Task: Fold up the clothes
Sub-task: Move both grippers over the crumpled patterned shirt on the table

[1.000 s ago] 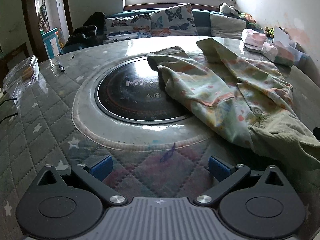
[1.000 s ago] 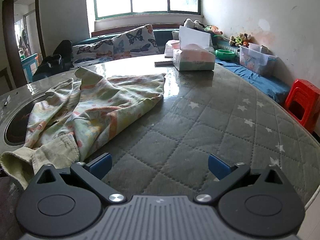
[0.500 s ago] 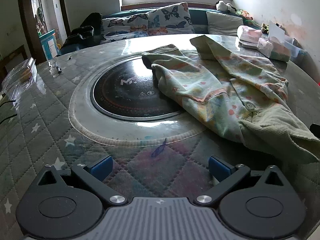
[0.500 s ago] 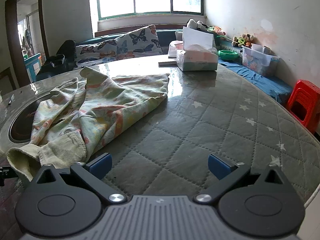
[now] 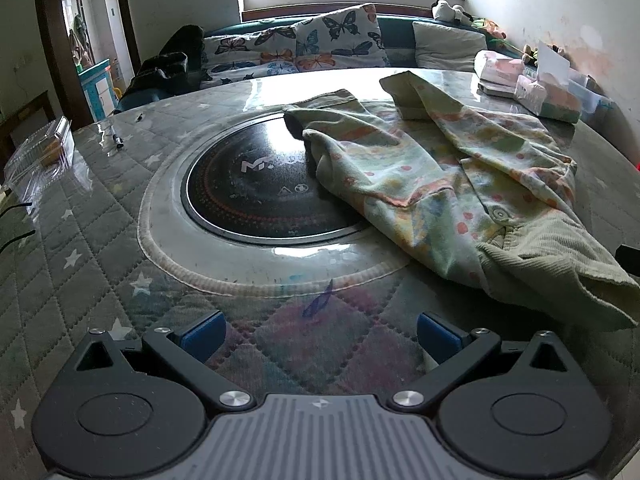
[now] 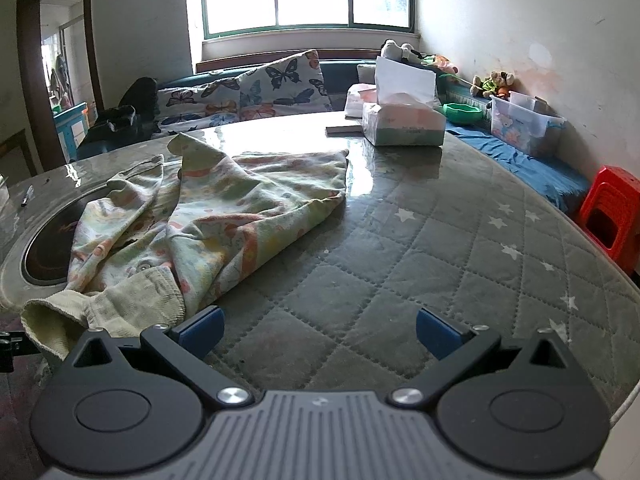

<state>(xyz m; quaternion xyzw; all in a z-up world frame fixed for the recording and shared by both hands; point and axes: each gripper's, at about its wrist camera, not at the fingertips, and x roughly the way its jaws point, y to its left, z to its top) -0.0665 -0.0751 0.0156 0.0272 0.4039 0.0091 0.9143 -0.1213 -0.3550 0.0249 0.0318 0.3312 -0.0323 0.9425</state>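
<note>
A crumpled pale green child's garment (image 5: pixel 440 184) with pastel prints and ribbed cuffs lies on the round quilted table (image 5: pixel 80 240), partly over the black hob disc (image 5: pixel 256 188). My left gripper (image 5: pixel 320 338) is open and empty, low over the table's near edge, left of the garment's ribbed cuff (image 5: pixel 552 272). In the right wrist view the garment (image 6: pixel 224 220) lies ahead and to the left. My right gripper (image 6: pixel 318 332) is open and empty, with the cuff (image 6: pixel 100 312) beside its left finger.
A tissue box (image 6: pixel 404 124) and a packet stand at the table's far right. A clear plastic box (image 5: pixel 40 160) and a pen (image 5: pixel 117 140) lie at the left. A sofa with butterfly cushions (image 5: pixel 304 48) is behind. A red stool (image 6: pixel 612 216) stands at the right.
Both grippers have drawn back slightly and risen; the garment looks a little farther in each view. The garment has not moved. Both grippers stay open.
</note>
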